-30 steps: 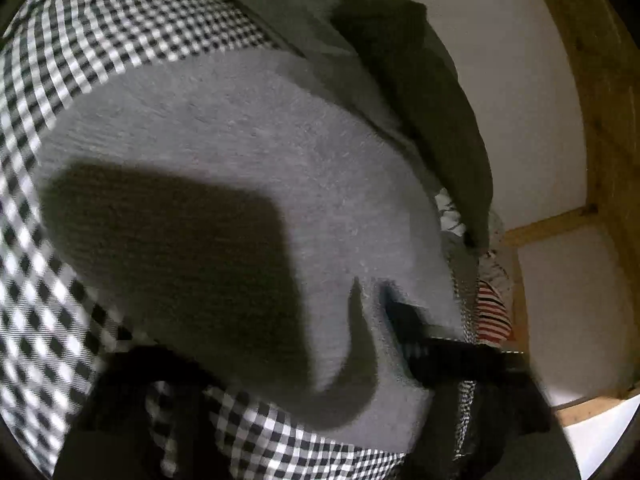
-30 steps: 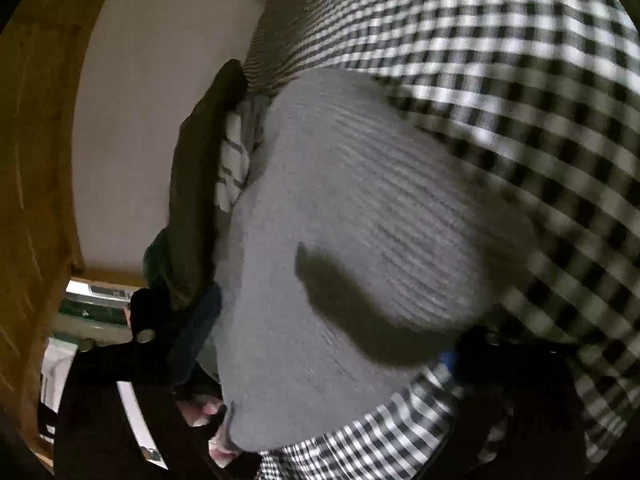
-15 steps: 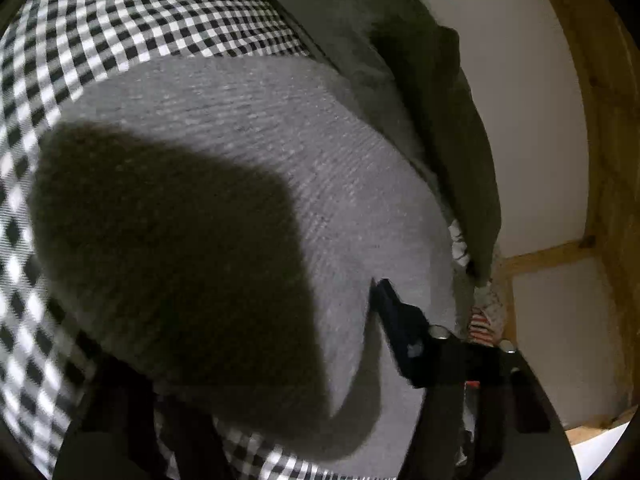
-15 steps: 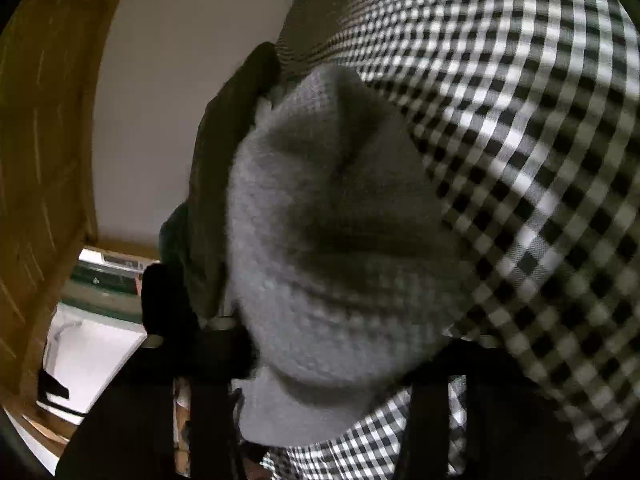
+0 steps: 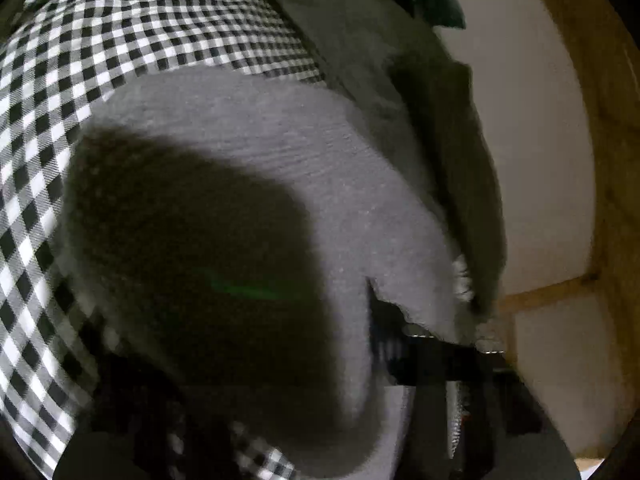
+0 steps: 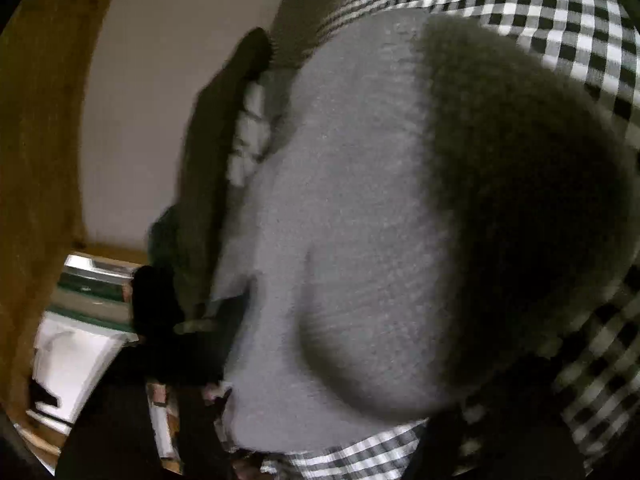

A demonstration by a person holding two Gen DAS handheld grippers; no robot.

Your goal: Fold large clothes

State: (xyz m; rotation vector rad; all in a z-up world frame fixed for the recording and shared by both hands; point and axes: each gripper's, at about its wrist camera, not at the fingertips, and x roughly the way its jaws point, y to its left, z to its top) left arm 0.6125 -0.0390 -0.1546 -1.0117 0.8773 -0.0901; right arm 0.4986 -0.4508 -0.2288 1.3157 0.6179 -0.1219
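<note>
1. Both my grippers, left (image 5: 256, 360) and right (image 6: 332, 344), have just been closing; grey knit (image 5: 280, 152) bunched between the jaws, lying on checked cloth (image 5: 120, 32).
2. Pinching now; next, I'd judge, lift together and fold over.

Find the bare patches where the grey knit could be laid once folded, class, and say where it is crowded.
Bare checked cover shows beyond the grey knit and along its near edge. Crowded: the dark clothes and striped fabric heaped between knit and wall.
</note>
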